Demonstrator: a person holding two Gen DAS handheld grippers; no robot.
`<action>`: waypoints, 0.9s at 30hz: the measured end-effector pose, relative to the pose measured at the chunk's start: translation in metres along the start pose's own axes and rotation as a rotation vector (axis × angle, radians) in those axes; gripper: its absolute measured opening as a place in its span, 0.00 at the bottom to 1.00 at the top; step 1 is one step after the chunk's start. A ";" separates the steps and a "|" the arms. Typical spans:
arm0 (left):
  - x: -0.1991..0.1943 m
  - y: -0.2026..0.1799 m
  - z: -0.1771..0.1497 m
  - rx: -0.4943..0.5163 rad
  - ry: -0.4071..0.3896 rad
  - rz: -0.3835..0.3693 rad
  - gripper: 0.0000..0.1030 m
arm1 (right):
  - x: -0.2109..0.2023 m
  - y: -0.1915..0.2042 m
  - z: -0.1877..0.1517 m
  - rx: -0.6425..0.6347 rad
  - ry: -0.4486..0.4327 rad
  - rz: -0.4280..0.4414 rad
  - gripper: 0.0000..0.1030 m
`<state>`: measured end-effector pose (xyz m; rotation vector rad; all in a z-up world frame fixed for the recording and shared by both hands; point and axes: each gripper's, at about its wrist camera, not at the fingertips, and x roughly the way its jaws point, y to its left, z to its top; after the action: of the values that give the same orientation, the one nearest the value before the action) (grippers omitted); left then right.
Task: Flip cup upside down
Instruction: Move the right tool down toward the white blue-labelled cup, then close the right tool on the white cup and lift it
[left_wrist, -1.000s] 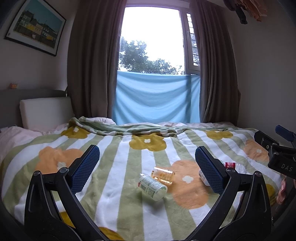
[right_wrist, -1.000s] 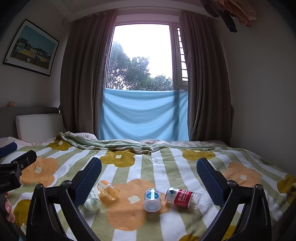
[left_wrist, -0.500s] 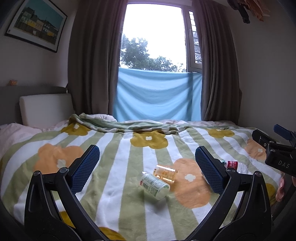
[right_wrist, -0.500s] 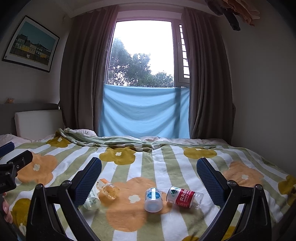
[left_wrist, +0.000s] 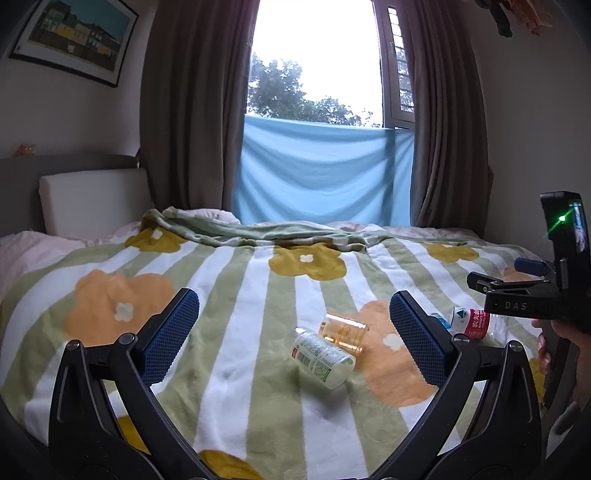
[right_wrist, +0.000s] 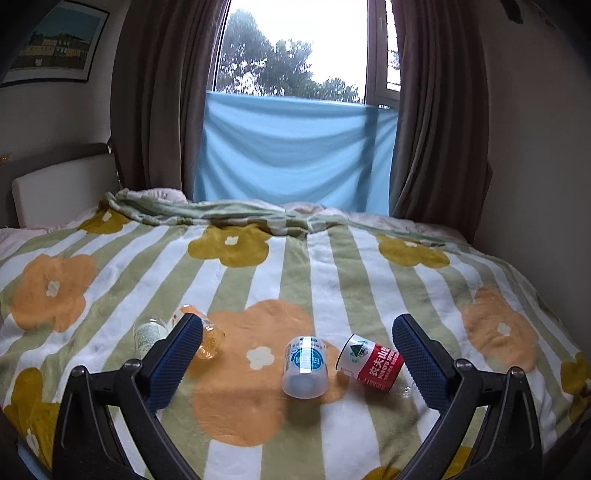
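Several cut-off bottle cups lie on their sides on the flowered blanket. In the right wrist view, a clear blue-label cup lies between my right gripper's fingers, a little beyond them. A red-label cup lies just to its right. An orange cup and a green-label cup lie by the left finger. My right gripper is open and holds nothing. My left gripper is open too, hovering over the green-label cup and the orange cup.
The bed fills both views, with a white headboard cushion at the left. Brown curtains and a blue cloth cover the window behind. A wall runs along the bed's right side. A hand holds the right gripper's body.
My right gripper has come forward and lower over the cups, which now look nearer. The left gripper has shifted slightly. No cup has moved.
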<state>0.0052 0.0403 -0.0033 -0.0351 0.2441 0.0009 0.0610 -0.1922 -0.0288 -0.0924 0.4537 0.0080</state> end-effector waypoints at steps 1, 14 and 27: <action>0.002 0.002 -0.001 -0.003 0.007 0.004 1.00 | 0.013 -0.001 0.001 -0.002 0.032 0.006 0.99; 0.021 0.024 -0.013 -0.035 0.063 0.025 1.00 | 0.170 -0.011 -0.024 0.010 0.478 0.035 0.99; 0.029 0.036 -0.019 -0.065 0.091 0.020 1.00 | 0.221 -0.013 -0.057 -0.018 0.639 -0.011 0.65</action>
<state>0.0288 0.0750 -0.0301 -0.0976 0.3358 0.0269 0.2354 -0.2127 -0.1756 -0.1153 1.0923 -0.0292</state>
